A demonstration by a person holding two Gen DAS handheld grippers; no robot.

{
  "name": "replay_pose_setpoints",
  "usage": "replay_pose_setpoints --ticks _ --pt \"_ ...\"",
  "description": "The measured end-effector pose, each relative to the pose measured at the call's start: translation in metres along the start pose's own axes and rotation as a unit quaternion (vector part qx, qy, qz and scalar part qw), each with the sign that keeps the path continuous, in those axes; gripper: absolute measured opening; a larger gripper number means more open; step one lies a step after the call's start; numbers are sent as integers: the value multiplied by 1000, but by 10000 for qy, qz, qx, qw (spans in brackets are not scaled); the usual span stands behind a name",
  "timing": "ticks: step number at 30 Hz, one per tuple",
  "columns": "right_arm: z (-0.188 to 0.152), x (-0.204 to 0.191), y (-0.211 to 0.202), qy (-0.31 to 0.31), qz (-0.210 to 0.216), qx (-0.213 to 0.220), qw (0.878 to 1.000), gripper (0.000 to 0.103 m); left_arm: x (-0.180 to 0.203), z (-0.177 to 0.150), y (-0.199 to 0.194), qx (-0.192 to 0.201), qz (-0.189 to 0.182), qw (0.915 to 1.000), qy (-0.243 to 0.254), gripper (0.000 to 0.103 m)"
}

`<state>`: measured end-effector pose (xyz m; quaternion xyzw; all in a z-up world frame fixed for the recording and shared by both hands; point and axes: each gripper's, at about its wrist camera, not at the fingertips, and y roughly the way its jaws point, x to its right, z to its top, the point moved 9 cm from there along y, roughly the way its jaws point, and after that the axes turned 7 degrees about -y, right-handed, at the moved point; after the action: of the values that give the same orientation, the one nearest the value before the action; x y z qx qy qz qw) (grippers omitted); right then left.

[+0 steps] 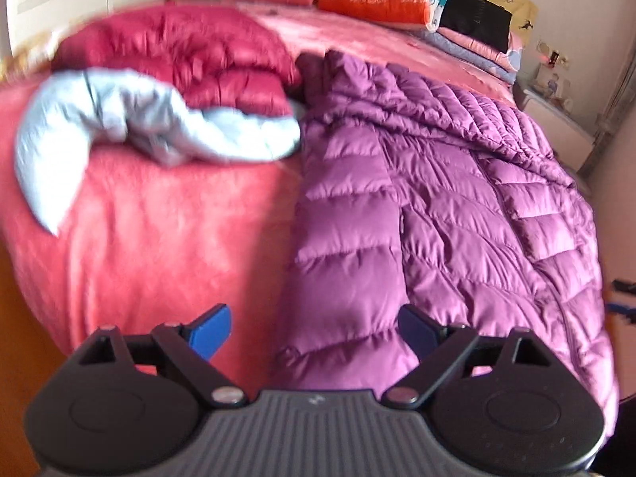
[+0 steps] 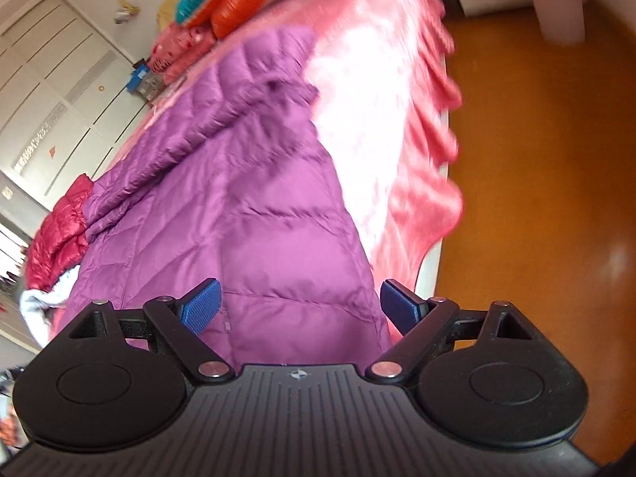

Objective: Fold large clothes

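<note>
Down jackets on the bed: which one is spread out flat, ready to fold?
The purple down jacket, laid open across the pink bedspread. The red jacket sits bunched up behind it, with the light grey garment crumpled in front.

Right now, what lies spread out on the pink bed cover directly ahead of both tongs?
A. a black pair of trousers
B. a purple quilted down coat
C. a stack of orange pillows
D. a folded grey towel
B: the purple quilted down coat lies spread on the pink bed cover, ahead of both open tongs.
</note>
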<state>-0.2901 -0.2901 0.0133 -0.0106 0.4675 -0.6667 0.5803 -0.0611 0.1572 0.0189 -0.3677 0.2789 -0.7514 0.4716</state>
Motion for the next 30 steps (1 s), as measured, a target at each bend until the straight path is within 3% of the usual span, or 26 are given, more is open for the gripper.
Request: replay_pose_setpoints --ticks 5,11,16,25,30 --pt "-6 17 26 81 61 -501 9987 103 3 -13 19 -533 -475 9974 -31 91" --pt "-9 21 44 -89 344 -841 9958 103 14 -16 27 -760 -854 9934 15 92" --pt "-12 18 50 83 756 -1094 9911 103 26 -21 26 -842 -1117 9901 106 92" --pt "-14 17 52 154 888 -1216 9885 103 42 -24 21 -947 -1840 9779 -296 93" --pt "-20 20 52 511 1016 -1392 9837 103 48 -27 15 -956 -1949 9760 -186 93"
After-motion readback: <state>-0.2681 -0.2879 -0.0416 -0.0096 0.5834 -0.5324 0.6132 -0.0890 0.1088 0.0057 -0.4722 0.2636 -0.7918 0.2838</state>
